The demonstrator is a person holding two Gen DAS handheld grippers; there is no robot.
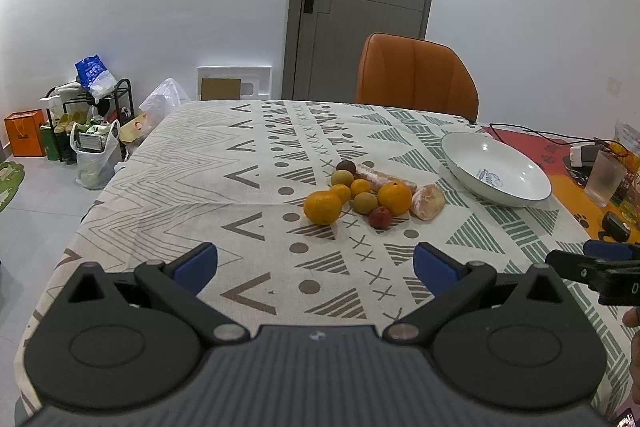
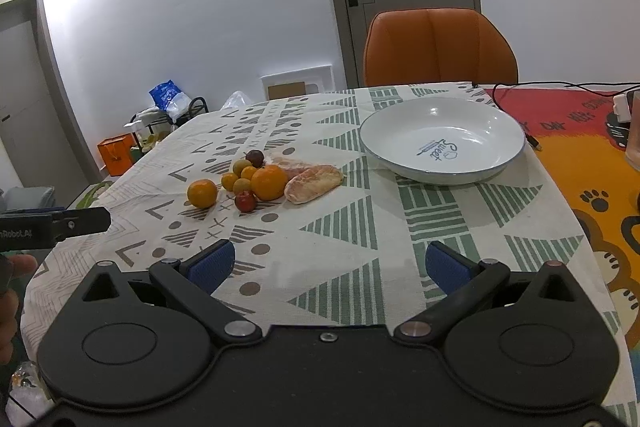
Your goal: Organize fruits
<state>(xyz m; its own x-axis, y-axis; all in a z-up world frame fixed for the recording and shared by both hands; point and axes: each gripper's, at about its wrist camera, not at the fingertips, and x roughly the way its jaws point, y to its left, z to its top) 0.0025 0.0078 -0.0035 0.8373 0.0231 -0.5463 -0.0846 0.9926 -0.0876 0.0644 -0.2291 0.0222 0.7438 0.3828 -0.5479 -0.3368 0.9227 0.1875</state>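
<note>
A cluster of fruit lies mid-table: a big orange point(image 1: 322, 207) point(image 2: 202, 193), a second orange point(image 1: 394, 197) point(image 2: 269, 182), a small red fruit point(image 1: 379, 217) point(image 2: 245, 201), a dark plum point(image 1: 346, 167) point(image 2: 255, 158), small yellow-green fruits point(image 1: 365, 203) point(image 2: 242, 185) and peeled pomelo pieces point(image 1: 428, 201) point(image 2: 313, 183). An empty white bowl point(image 1: 496, 169) point(image 2: 442, 140) sits to their right. My left gripper point(image 1: 316, 265) is open, well short of the fruit. My right gripper point(image 2: 330, 263) is open too, nearer the bowl. Neither holds anything.
An orange chair point(image 1: 416, 77) point(image 2: 440, 47) stands at the table's far side. At the right are a cable point(image 2: 560, 87), a charger point(image 1: 584, 155) and a glass point(image 1: 606, 179). Bags and a shoe rack point(image 1: 88, 115) stand on the floor at left. A hand point(image 2: 16, 267) shows at the left edge.
</note>
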